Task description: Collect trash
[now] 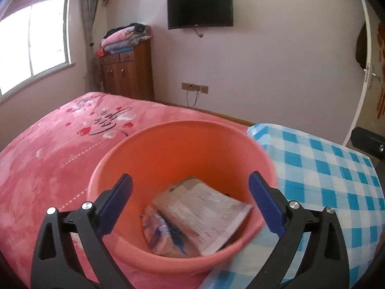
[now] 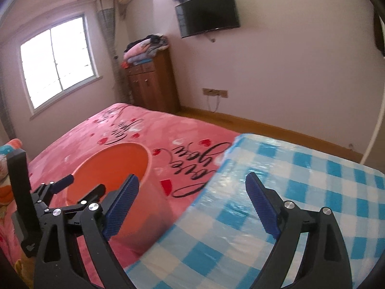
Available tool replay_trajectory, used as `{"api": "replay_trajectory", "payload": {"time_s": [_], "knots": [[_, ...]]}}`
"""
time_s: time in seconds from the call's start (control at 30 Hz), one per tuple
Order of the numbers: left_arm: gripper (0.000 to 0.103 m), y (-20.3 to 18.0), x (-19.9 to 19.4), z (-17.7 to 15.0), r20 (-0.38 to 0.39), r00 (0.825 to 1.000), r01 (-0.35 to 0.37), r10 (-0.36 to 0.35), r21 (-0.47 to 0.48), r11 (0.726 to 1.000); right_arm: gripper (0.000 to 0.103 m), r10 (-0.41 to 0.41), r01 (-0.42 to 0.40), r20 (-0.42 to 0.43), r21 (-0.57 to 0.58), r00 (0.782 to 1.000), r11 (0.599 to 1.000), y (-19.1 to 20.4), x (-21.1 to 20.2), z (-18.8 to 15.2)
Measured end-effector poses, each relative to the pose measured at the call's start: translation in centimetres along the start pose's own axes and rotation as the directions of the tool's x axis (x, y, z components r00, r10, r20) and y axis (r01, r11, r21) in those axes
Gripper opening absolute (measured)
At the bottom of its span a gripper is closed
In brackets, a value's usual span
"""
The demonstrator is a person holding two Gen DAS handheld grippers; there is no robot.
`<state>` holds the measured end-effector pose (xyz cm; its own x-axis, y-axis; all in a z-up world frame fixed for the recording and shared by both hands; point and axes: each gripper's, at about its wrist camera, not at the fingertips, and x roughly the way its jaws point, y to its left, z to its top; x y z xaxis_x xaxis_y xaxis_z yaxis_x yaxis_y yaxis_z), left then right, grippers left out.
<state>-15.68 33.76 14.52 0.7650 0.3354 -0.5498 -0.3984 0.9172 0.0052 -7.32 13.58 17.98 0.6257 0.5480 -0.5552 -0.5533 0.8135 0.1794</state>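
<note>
The pink bedspread (image 2: pixel 149 130) carries black cursive lettering among red hearts, upside down from the right wrist; "you" reads fairly clearly. Print on the paper packet (image 1: pixel 204 207) in the bucket (image 1: pixel 168 144) is too blurred.

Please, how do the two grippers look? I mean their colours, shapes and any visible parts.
Both look alike. The left gripper and the right gripper have black, triangular cut-out arms, joined with silver round screws. Each finger carries a long blue pad with a fine ribbed texture. No cables, markings or sleeves are visible.
</note>
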Motion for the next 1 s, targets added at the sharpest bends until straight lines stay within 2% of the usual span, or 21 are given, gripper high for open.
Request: {"api": "replay_trajectory", "payload": {"time_s": [0.23,0.3,0.47,0.8,1.0], "knots": [[0.099,-3.8,-1.1,0.2,0.005,0.997,0.073,-0.073,0.036,0.997,0.089,-0.099,0.099,0.020,0.009,0.995,0.995,-2.7,-2.6,-1.8],[0.099,-4.8,-1.3,0.1,0.007,0.996,0.093,-0.093,0.048,0.994,0.094,-0.126,0.126,0.030,0.016,0.992,0.992,-3.4,-3.4,-2.3],[0.099,-7.3,-1.8,-0.4,0.002,0.990,0.142,-0.143,0.078,0.987,0.094,-0.173,0.171,0.046,0.044,0.984,0.984,-5.3,-5.4,-3.4],[0.099,-11.7,-3.0,-1.5,-0.003,0.977,0.210,-0.211,0.131,0.969,0.094,-0.277,0.270,0.067,0.097,0.958,0.958,-8.8,-9.1,-5.3],[0.099,-14.4,-4.0,-2.2,-0.007,0.970,0.243,-0.245,0.157,0.957,0.095,-0.345,0.334,0.070,0.137,0.936,0.933,-10.8,-11.5,-7.0]]}}
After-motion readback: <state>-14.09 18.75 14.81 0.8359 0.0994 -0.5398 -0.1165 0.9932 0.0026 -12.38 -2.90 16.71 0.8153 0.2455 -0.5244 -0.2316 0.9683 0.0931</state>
